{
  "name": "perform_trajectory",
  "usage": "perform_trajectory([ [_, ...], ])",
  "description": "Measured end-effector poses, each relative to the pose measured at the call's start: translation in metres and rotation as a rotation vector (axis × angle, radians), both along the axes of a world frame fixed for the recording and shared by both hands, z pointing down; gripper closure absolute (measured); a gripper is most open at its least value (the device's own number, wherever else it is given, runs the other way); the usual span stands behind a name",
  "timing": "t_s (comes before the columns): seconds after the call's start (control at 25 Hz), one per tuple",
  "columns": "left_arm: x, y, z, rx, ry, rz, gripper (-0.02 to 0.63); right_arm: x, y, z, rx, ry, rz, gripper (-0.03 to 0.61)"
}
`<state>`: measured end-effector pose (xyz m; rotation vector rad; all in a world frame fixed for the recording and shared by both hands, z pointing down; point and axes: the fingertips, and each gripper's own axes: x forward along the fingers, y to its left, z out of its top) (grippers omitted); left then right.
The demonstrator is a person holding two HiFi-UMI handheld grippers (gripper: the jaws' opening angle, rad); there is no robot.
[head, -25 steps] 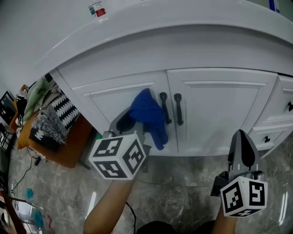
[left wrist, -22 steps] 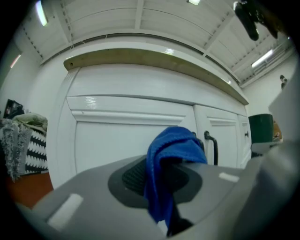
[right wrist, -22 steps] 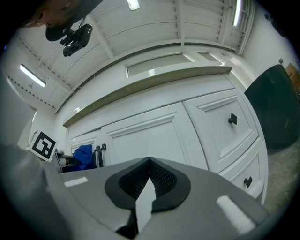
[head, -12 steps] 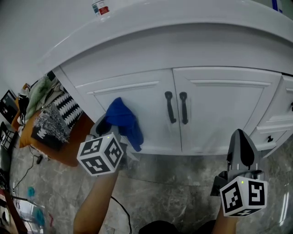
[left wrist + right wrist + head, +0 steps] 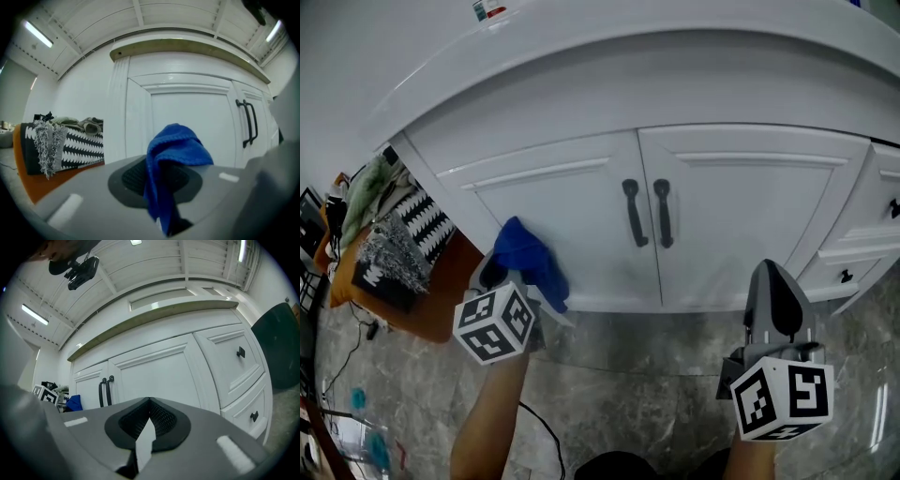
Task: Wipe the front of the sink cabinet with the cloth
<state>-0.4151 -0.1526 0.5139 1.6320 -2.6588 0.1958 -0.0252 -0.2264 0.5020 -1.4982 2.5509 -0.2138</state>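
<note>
While the right gripper (image 5: 773, 286) hangs idle low on the right above the marbled floor (image 5: 656, 394), its jaws pressed together on nothing (only a thin white sliver shows below the meeting tips in the right gripper view), the left gripper (image 5: 508, 274) carries the work. Its jaws are clamped on the blue cloth (image 5: 531, 259), which bunches over the tips and droops down one side. The cloth sits at the lower left corner of the left door (image 5: 572, 211), close to the cabinet's left edge. Whether it is pressed against the panel or just short of it cannot be told from these views. Just left of that corner stands an orange stand (image 5: 441, 309) heaped with black-and-white patterned fabric (image 5: 403, 244). Further along the front come the two dark handles (image 5: 631, 213) at the centre seam, then the right door (image 5: 741, 211), then the drawers (image 5: 867, 234) at the far right. The white countertop (image 5: 675, 47) overhangs everything. The step in hand looks like the wiping of the left door, at the low end of a stroke. The next move calls for a firm clamp, the cloth flat on the panel, and a sweep towards the handles without snagging them, with the right door and drawers probably to follow
</note>
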Motion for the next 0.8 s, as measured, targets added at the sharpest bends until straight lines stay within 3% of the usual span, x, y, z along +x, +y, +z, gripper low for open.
perform_trajectory([
  [0.2, 0.002, -0.002, 0.033, -0.022, 0.047, -0.01, 0.548, -0.009, -0.003, 0.017, -0.025, 0.056, -0.006, 0.578],
  [0.56, 0.036, -0.017, 0.054, -0.035, 0.035, 0.027, 0.549, -0.022, -0.006, 0.046, -0.074, 0.121, -0.024, 0.578],
  [0.8, 0.084, -0.036, 0.063, -0.051, 0.042, 0.122, 0.549, -0.024, -0.002, 0.045, -0.071, 0.128, -0.036, 0.578],
])
